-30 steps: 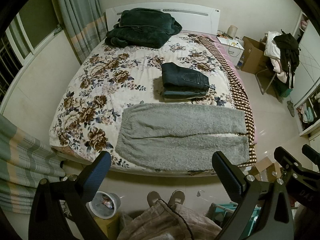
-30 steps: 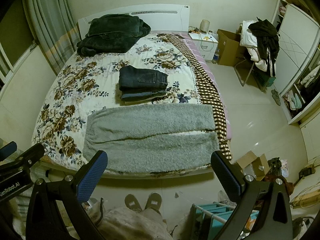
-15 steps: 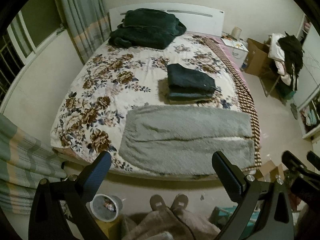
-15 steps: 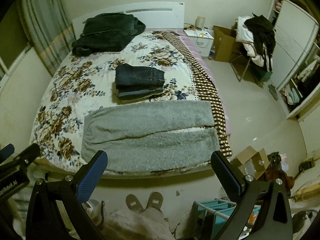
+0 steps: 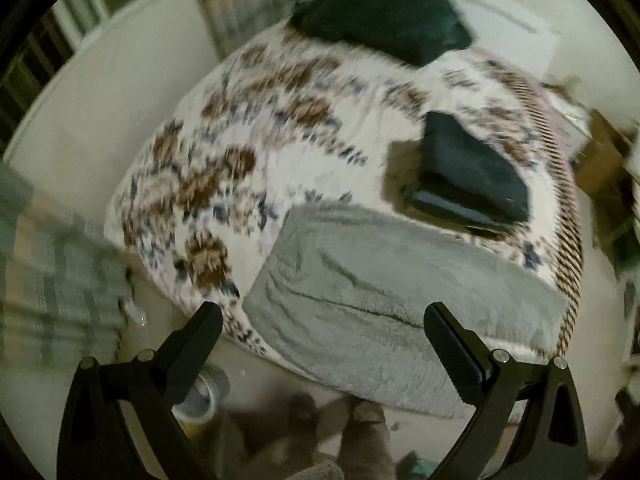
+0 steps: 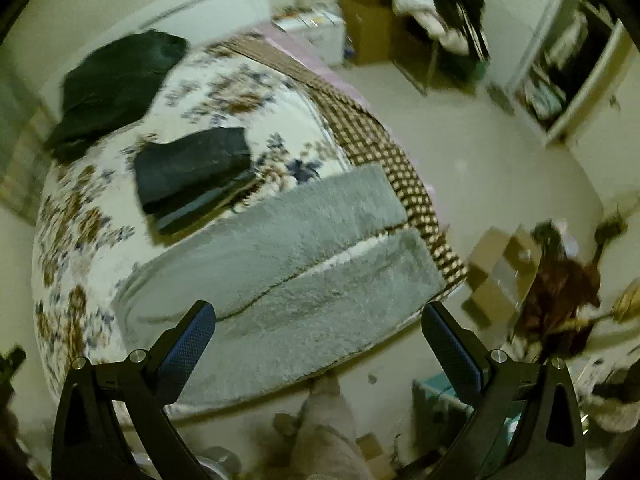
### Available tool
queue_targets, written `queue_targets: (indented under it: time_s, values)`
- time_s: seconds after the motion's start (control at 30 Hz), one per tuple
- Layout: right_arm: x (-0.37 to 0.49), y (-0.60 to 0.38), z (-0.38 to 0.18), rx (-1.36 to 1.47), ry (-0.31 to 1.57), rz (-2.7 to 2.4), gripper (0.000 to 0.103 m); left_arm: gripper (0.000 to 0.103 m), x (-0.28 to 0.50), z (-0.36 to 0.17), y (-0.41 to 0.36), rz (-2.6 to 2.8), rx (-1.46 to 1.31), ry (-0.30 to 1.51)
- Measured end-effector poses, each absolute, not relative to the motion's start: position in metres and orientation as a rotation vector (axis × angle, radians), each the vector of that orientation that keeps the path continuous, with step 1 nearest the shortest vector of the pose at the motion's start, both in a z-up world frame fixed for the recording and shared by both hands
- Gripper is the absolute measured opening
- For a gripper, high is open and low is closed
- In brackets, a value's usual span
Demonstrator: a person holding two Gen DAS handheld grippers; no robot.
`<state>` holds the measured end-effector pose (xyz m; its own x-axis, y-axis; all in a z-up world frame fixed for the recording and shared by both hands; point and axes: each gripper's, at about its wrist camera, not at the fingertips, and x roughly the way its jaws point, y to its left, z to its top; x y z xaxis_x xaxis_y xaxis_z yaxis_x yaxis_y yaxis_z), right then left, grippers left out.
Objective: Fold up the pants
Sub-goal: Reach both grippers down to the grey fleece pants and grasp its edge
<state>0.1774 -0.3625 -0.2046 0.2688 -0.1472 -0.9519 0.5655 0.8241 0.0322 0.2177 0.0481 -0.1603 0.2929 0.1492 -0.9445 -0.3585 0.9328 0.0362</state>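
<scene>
Grey fleece pants point(image 5: 384, 300) point(image 6: 288, 272) lie flat across the near end of the bed, legs side by side, waist to the left. Both views are blurred by motion. My left gripper point(image 5: 322, 338) hangs open above the pants' waist end near the bed's edge, holding nothing. My right gripper point(image 6: 318, 334) is open too, above the near leg toward the cuff end, also empty. Neither touches the cloth.
A stack of folded dark pants point(image 5: 468, 172) point(image 6: 192, 176) sits mid-bed behind the grey pair. A dark green garment point(image 5: 380, 28) lies at the headboard. Cardboard boxes point(image 6: 496, 276) and clutter stand on the floor right of the bed. The person's legs point(image 6: 324, 436) are below.
Both grippers have swung down and closer to the bed, the left view tilting one way and the right the other. The pants lie as before, and both grippers stay open.
</scene>
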Motion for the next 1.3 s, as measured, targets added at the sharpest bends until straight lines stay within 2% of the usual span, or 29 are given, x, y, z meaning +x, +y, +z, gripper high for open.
queue_targets:
  time_s: [0.27,0.53,0.77,1.0,1.07,1.1,1.13,1.2,1.23,1.3]
  values:
    - [0.334,-0.465,-0.372,0.581,1.258,-0.646,0.103,0.103,0.329,-0.299,0.066,0.58,-0.504,1.43]
    - [0.428,-0.538,-0.537,0.706,1.374,-0.795,0.103,0.103,0.427,-0.431,0.073,0.743,-0.606,1.526]
    - [0.476,-0.582,-0.629,0.749,1.41,-0.875,0.103,0.103,0.486,-0.525,0.08,0.827,-0.633,1.608]
    - [0.498,-0.605,-0.676,0.822,1.449,-0.962,0.103,0.103,0.503,-0.583,0.093,0.905,-0.64,1.69]
    - [0.509,-0.607,-0.687,0.821,1.471,-0.971,0.103,0.089,0.507,-0.586,0.093,0.906,-0.612,1.673]
    - [0.515,-0.607,-0.692,0.815,1.485,-0.973,0.103,0.064,0.509,-0.586,0.094,0.896,-0.6,1.658]
    - [0.519,-0.607,-0.696,0.812,1.498,-0.972,0.103,0.034,0.51,-0.586,0.094,0.886,-0.594,1.646]
    - [0.529,-0.605,-0.704,0.782,1.549,-0.965,0.095,0.01,0.511,-0.581,0.094,0.856,-0.591,1.613]
    - [0.533,-0.604,-0.706,0.768,1.56,-0.953,0.091,0.007,0.509,-0.576,0.095,0.845,-0.589,1.584]
    - [0.538,-0.6,-0.707,0.73,1.576,-0.927,0.063,0.006,0.503,-0.566,0.099,0.822,-0.616,1.534]
